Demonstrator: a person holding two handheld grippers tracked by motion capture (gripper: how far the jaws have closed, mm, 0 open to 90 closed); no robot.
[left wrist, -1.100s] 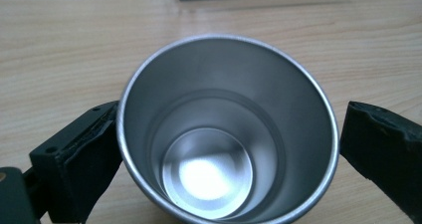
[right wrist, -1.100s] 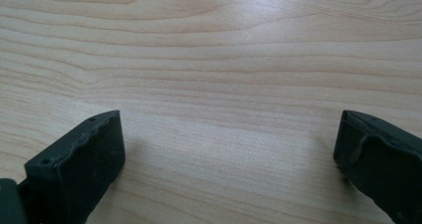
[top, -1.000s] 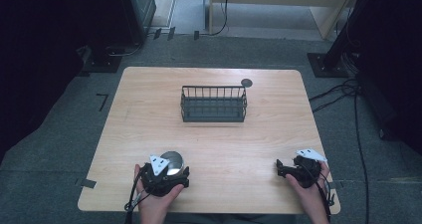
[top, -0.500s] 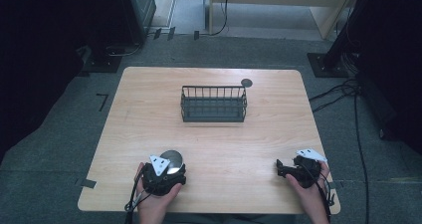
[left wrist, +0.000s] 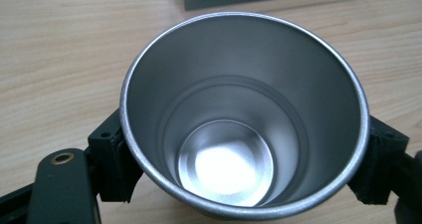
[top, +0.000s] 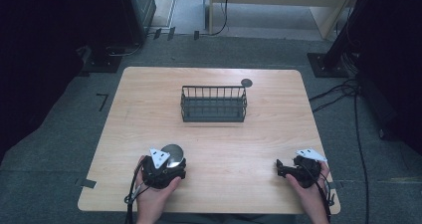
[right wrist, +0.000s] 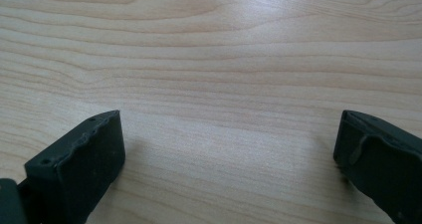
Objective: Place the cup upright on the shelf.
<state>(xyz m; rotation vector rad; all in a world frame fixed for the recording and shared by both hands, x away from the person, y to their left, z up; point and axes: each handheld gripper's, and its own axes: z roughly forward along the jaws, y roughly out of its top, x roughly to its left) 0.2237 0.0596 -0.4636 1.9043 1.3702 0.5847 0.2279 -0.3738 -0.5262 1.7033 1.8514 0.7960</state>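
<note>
Steel cup (top: 172,152) is standing upright, mouth up, near the bench's (top: 259,149) front-left, clamped by the left hand-held gripper (top: 166,165). Left gripper view: jaws are pressing its (left wrist: 244,114) sides. Right gripper view: right hand-held gripper (right wrist: 229,159) is gaping over bare wood

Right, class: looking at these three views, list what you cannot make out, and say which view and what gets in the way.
- Shiny steel cup: its outer wall and base; left gripper view looks into its mouth.
- Left claw: its jaws, high view; the hand, grey plate and cup cover them.
- Dark wire basket: contents, high view; too small and dim.
- Small dark round disc: what it is, high view; too small.
- Right claw: its body, cut off by the bottom edge.
</note>
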